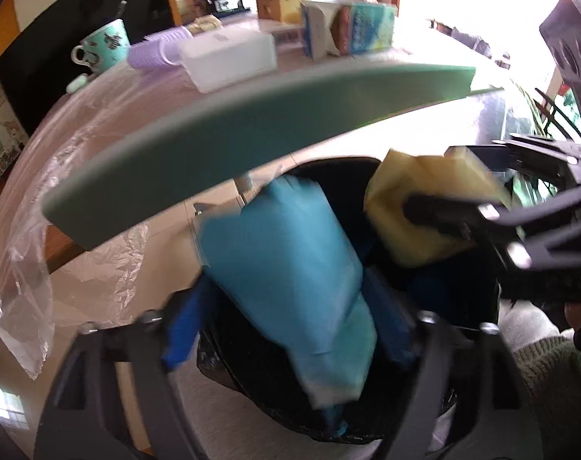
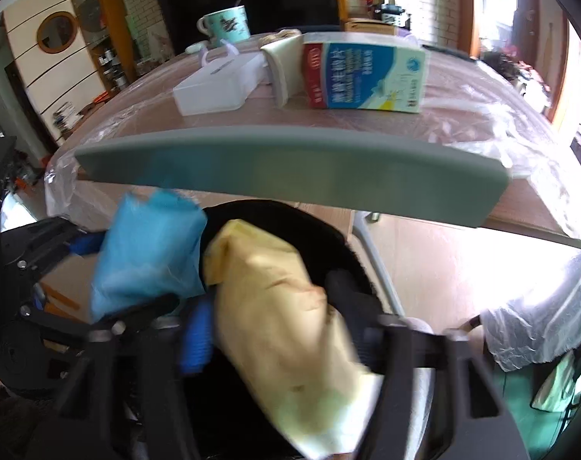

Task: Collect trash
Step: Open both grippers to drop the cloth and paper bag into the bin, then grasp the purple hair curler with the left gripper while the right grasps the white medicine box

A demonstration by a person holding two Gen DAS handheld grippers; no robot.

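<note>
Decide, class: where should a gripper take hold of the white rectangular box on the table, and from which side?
Grip the white box across its narrow width, on the two long side walls, coming from above. It lies flat and low; its ends are crowded by the carton and the purple item.

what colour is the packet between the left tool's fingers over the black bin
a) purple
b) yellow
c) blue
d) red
c: in the left wrist view the packet sitting between the left tool fingers above the black bin is blue, while the yellow packet is at the right tool.
</note>
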